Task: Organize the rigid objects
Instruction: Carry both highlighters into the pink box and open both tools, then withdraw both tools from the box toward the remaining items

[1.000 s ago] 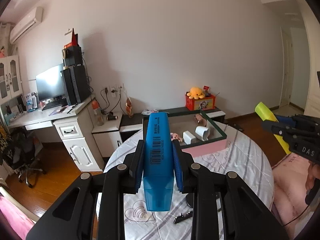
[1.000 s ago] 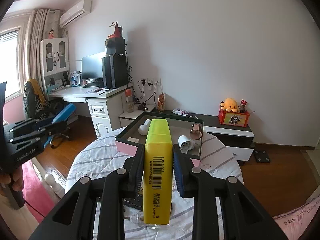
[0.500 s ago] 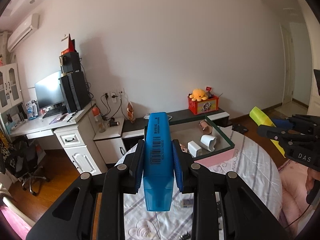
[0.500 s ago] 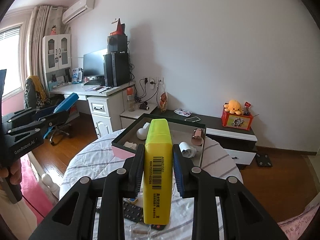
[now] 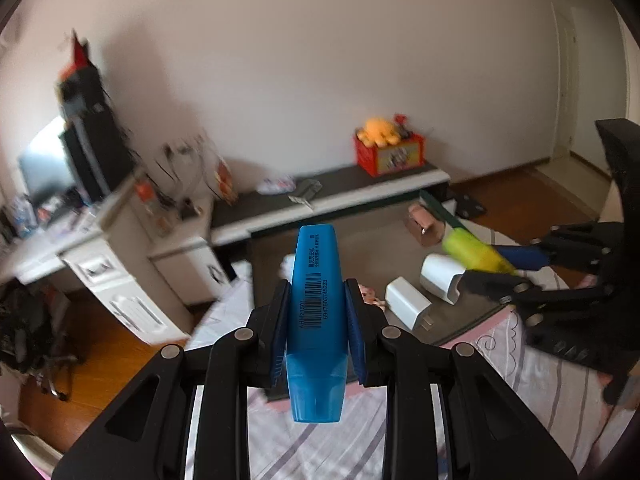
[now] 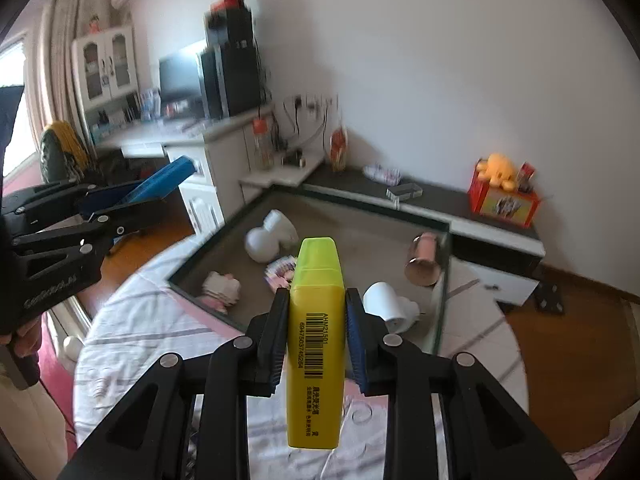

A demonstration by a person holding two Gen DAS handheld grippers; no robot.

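Blue barcoded plastic highlighter [image 5: 317,312] clamped in left gripper [image 5: 317,334] jaws, frame centre; yellow barcoded plastic highlighter [image 6: 316,344] clamped in right gripper [image 6: 316,338] jaws, both tilted downward.

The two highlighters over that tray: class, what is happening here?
A person holds a pair of tongs in each hand. The left tongs are shut on a blue highlighter, the right tongs on a yellow highlighter. Both hover above the tray on the round table; neither is set down yet.
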